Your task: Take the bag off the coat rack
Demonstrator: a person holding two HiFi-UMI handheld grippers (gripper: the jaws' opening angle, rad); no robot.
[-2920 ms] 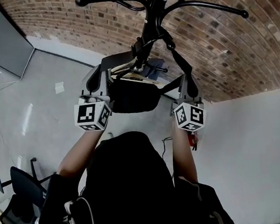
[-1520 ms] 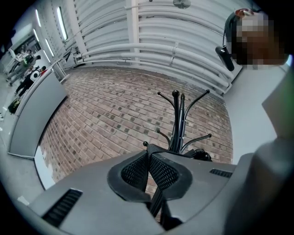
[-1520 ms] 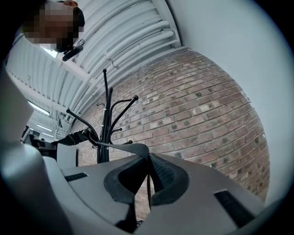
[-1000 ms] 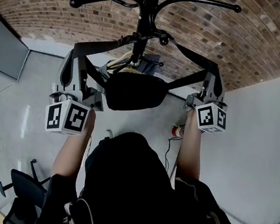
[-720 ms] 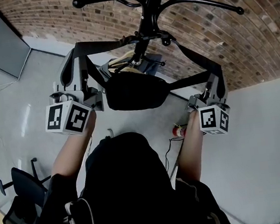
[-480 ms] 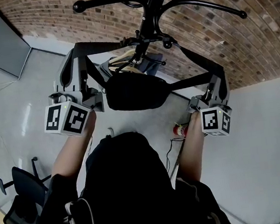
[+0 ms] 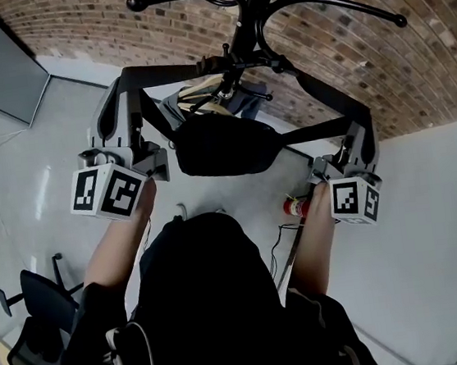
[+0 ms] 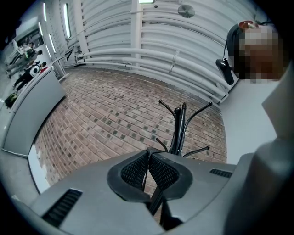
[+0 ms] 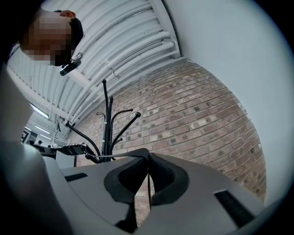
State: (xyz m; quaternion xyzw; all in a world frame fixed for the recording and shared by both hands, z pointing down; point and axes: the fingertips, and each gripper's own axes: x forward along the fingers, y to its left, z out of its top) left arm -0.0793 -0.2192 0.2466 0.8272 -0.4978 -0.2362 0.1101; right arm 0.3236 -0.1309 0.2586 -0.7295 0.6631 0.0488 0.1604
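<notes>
Left gripper [image 7: 121, 93] at 9 o'clock and right gripper [image 7: 362, 130] at 3 o'clock of the bag [image 7: 224, 145] are each pinching its strap [image 7: 173, 67], jaws nearly together. The bag is hanging at 6 o'clock below the coat rack [image 7: 254, 1].

left grey two-jaw hand-held gripper [image 7: 121, 96]: raised, jaws pointing up and away from the body, pads pressed together on a flat black strap [image 8: 156, 202]. right grey two-jaw hand-held gripper [image 7: 362, 132]: raised likewise, well apart from the left one, jaws closed on the strap's thin edge. bare left forearm [image 7: 118, 242] and bare right forearm [image 7: 309, 246] reach up, each directly behind its gripper.
</notes>
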